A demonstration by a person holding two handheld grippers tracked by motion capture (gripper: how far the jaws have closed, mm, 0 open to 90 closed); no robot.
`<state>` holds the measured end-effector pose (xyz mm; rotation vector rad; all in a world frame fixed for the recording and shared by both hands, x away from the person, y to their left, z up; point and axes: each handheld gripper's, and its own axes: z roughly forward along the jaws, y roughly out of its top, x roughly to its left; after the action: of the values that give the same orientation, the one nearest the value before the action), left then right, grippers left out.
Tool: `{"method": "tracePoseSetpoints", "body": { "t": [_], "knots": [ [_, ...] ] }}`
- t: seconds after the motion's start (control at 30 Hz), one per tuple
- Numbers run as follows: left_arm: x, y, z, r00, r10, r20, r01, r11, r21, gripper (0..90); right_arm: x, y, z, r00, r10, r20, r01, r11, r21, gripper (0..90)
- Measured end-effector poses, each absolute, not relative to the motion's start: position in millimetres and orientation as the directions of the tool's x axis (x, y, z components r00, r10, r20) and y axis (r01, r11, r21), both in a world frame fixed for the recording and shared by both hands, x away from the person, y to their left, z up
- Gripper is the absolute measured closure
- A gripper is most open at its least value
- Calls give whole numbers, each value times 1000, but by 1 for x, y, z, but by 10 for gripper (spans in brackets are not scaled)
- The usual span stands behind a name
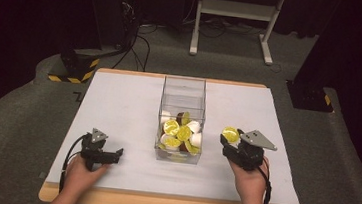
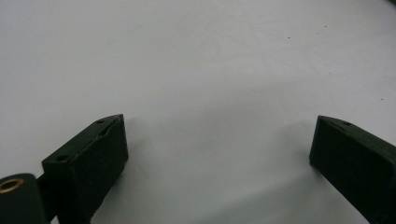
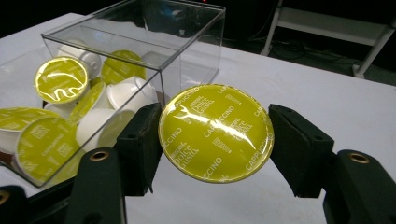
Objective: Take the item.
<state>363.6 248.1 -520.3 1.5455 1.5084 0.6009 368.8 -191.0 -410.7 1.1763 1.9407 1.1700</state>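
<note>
A clear plastic box (image 1: 183, 94) stands mid-table and holds several coffee capsules (image 1: 178, 132) with yellow-green foil lids. To its right, my right gripper (image 1: 230, 139) is shut on one more capsule (image 1: 230, 134). In the right gripper view that capsule (image 3: 216, 133) sits between the two black jaws, foil lid facing the camera, with the box (image 3: 140, 51) just beyond on the left. My left gripper (image 1: 112, 154) rests low on the white table (image 1: 118, 106) at the front left, open. The left gripper view shows its jaws wide apart over bare table (image 2: 210, 93).
A white metal stand (image 1: 238, 9) and cables lie on the grey floor beyond the table. A black-and-yellow striped base (image 1: 74, 69) sits at the far left corner. White tabletop spreads on both sides of the box.
</note>
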Motion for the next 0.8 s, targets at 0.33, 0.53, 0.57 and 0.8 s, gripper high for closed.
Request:
{"method": "tracePoseSetpoints", "body": {
  "t": [0.33,0.53,0.57,0.8],
  "knots": [
    [364,248,-520,149,962,-229,543,114,832,47,388,-198,-440,-395,918,-47,448,237,862,383],
    [364,248,-520,145,961,-236,540,123,833,47,396,-204,-453,-360,931,-54,481,235,845,383],
    [364,248,-520,147,961,-233,541,119,832,47,397,-205,-454,-354,934,-52,487,231,842,382],
    [364,248,-520,147,961,-232,542,119,832,47,409,-204,-451,-339,939,-50,501,226,835,382]
  ]
}}
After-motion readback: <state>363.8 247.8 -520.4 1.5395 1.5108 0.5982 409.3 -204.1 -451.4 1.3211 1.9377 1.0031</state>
